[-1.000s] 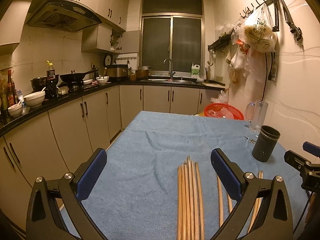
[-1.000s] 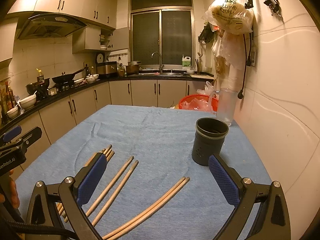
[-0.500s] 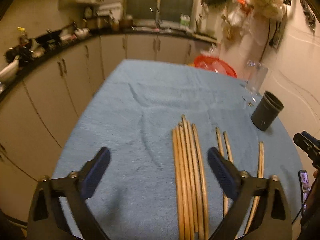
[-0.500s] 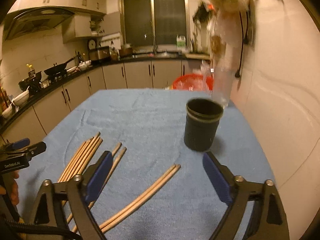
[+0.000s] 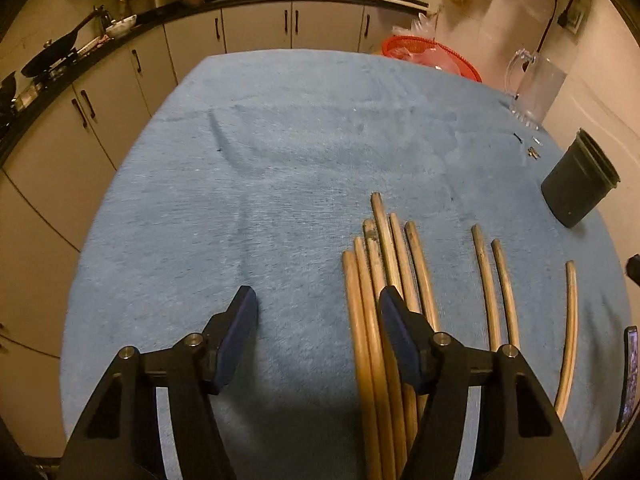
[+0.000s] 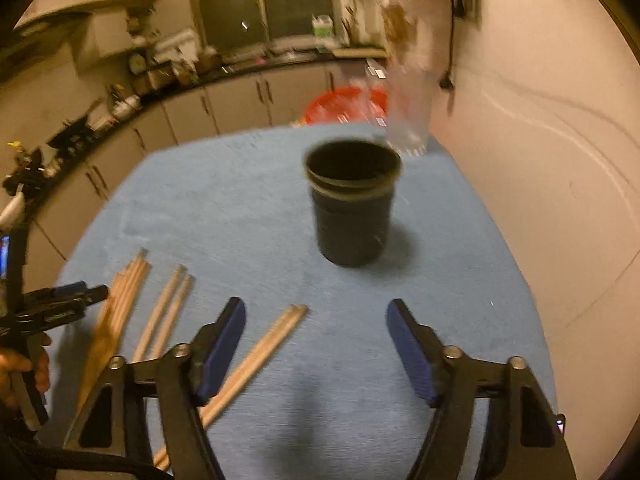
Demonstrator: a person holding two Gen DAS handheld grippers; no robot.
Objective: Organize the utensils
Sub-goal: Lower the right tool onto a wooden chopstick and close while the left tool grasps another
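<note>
Several wooden chopsticks lie on a blue cloth. In the left wrist view a tight bundle point(image 5: 384, 264) lies near centre, a pair point(image 5: 494, 280) and a single one point(image 5: 570, 332) further right. A dark cup point(image 5: 576, 184) stands upright at far right. My left gripper point(image 5: 316, 300) is open and empty, low over the cloth; its right finger sits over the bundle. In the right wrist view the cup point(image 6: 352, 208) stands ahead of centre. My right gripper point(image 6: 316, 312) is open and empty, with a chopstick pair point(image 6: 260, 352) by its left finger.
A clear glass pitcher point(image 5: 536, 88) and a red basket point(image 5: 432, 56) stand at the table's far right, near the wall. Small metal bits point(image 5: 532, 148) lie by the cup. Kitchen cabinets point(image 5: 120, 80) run along the left and back. A phone point(image 5: 630, 376) lies at the right edge.
Both grippers have tilted down and moved forward. The left one has come lower over the chopstick bundle. The right one has come closer to the cup. Both jaws stay open.
</note>
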